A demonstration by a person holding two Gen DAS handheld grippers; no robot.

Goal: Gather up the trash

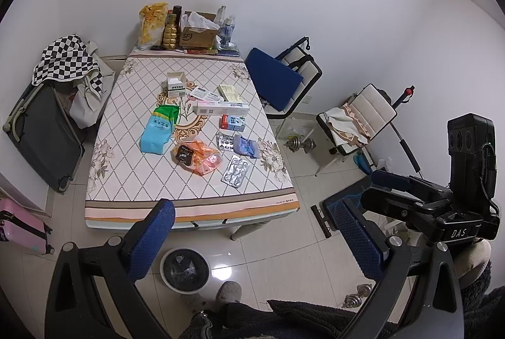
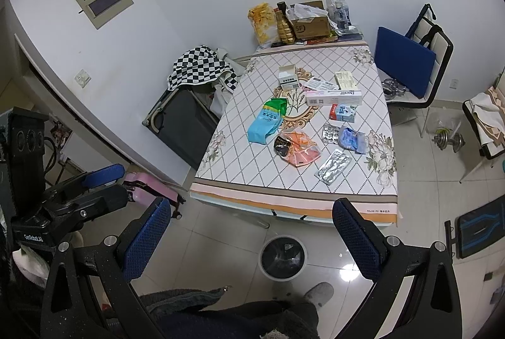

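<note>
Trash lies on a table (image 1: 132,181) with a diamond-pattern cloth: a green-blue packet (image 1: 159,129), an orange wrapper (image 1: 197,156), a silver blister pack (image 1: 236,171), a blue wrapper (image 1: 247,146), a long white box (image 1: 221,108) and small boxes. A white bin (image 1: 185,270) with a black liner stands on the floor before the table; it also shows in the right wrist view (image 2: 283,257). My left gripper (image 1: 255,209) is open and empty, held above the floor short of the table. My right gripper (image 2: 251,208) is open and empty, likewise short of the table (image 2: 227,175).
Bottles, a cardboard box (image 1: 198,34) and a snack bag stand at the table's far end. A dark suitcase (image 1: 44,134) leans left of the table, a pink one (image 1: 19,228) nearer. Chairs (image 1: 284,77) and dumbbells (image 1: 300,145) are on the right.
</note>
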